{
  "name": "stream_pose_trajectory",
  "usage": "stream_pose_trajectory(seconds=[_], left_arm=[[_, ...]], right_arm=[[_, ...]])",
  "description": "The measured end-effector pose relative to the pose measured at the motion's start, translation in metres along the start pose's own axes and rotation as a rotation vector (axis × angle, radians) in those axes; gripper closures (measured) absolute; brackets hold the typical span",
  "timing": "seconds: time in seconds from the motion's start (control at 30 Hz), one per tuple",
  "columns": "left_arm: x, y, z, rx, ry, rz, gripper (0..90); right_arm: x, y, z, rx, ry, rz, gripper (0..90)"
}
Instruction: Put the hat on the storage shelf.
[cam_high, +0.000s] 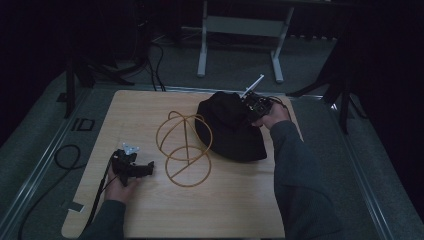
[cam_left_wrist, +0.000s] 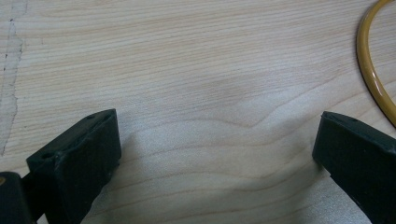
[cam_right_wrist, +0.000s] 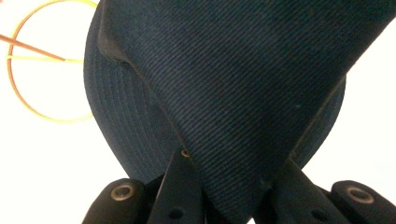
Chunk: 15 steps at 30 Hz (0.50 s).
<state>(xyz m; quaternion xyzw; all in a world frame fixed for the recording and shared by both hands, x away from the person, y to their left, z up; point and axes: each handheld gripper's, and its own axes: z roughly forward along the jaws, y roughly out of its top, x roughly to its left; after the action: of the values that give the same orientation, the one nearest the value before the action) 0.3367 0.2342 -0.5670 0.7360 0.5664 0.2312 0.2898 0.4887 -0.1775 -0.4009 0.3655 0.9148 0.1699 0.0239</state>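
Note:
A black bucket hat (cam_high: 227, 127) lies at the back right of the wooden table (cam_high: 150, 210). My right gripper (cam_high: 252, 111) is shut on the hat's crown, and dark fabric (cam_right_wrist: 243, 93) bunches between its jaws (cam_right_wrist: 231, 191). A yellow wire hat stand (cam_high: 181, 145) made of hoops stands in the middle, just left of the hat. My left gripper (cam_high: 147, 168) rests low on the table at the front left, open, with bare wood between its jaws (cam_left_wrist: 217, 154). A curve of the yellow wire (cam_left_wrist: 369, 65) shows beyond its far jaw.
A cable (cam_high: 97, 200) trails from the left gripper off the table's front edge. Beyond the table stand a metal frame (cam_high: 240, 40) and dark stands on a grey floor. Bare wood spreads across the front of the table.

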Motion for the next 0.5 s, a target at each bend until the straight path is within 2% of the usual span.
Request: stream_pose_trajectory(seconds=[0.5], left_arm=[[0.0,0.0,0.0,0.002,0.0,0.002,1.3]], right_arm=[[-0.001,-0.003,-0.023,-0.013,-0.017,-0.013,87.1]])
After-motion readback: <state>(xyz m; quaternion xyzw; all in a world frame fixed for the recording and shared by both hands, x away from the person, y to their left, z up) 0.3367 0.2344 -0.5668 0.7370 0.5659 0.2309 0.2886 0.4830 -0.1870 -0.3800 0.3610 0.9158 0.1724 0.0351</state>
